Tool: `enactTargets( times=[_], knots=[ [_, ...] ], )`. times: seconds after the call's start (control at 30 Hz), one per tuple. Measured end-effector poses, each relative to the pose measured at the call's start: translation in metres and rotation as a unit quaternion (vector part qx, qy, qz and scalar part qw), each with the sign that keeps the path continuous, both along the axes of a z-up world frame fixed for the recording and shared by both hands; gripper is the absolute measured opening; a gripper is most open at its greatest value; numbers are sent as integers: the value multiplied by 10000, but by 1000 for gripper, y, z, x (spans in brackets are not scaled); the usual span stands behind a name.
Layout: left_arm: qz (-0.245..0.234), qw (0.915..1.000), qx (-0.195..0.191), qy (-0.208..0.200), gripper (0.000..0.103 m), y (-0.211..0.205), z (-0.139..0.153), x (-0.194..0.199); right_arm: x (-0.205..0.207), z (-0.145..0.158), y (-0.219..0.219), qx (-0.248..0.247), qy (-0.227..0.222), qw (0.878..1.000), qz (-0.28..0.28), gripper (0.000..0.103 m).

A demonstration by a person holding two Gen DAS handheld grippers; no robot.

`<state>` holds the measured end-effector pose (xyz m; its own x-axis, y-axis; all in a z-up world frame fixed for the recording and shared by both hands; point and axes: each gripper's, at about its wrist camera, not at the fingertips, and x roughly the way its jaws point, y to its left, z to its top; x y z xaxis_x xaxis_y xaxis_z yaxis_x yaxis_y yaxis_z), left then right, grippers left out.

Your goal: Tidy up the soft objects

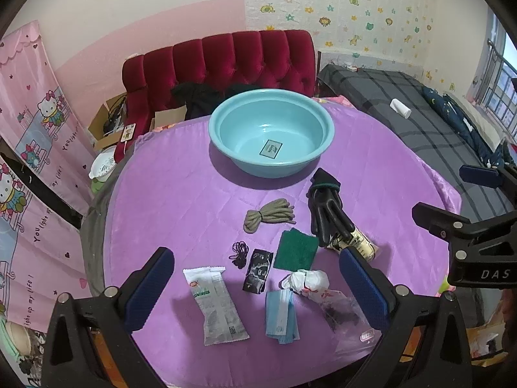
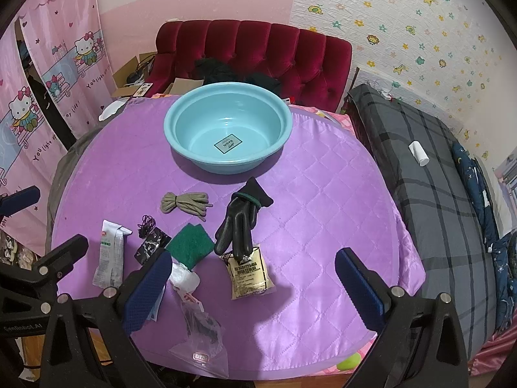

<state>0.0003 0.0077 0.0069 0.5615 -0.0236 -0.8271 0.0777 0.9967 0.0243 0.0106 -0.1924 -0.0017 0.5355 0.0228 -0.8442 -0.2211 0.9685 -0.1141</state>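
An empty blue basin [image 1: 223,135] [image 2: 176,135] stands at the far side of the purple table [image 1: 181,213] [image 2: 323,213]. In front of it lie a grey rope bundle [image 1: 269,215] [image 2: 184,205], a black glove [image 1: 326,208] [image 2: 237,226], a green scouring pad [image 1: 295,249] [image 2: 189,245], a black hair tie [image 1: 239,252], a black packet [image 1: 257,271], a white wipes packet [image 1: 216,307] [image 2: 110,258], a blue face mask [image 1: 280,317], a knotted white bag [image 1: 307,281] [image 2: 184,278], a clear zip bag [image 1: 347,318] [image 2: 200,329] and a cream sachet [image 2: 248,274]. My left gripper [image 1: 255,287] and right gripper [image 2: 253,286] hover open and empty above the near edge.
A red tufted sofa [image 1: 226,61] with dark clothes stands behind the table. A grey plaid bed [image 2: 436,194] runs along the right. Pink cartoon curtains [image 1: 29,148] hang at the left. Cardboard boxes [image 1: 106,126] sit by the sofa.
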Motion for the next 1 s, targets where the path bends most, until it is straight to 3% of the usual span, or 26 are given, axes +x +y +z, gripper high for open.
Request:
enactTargets(
  times=[1.0],
  knots=[
    [354, 9992, -186, 21, 103, 20, -7, 5, 9, -4, -8, 316, -65, 9995, 74, 103]
  ],
)
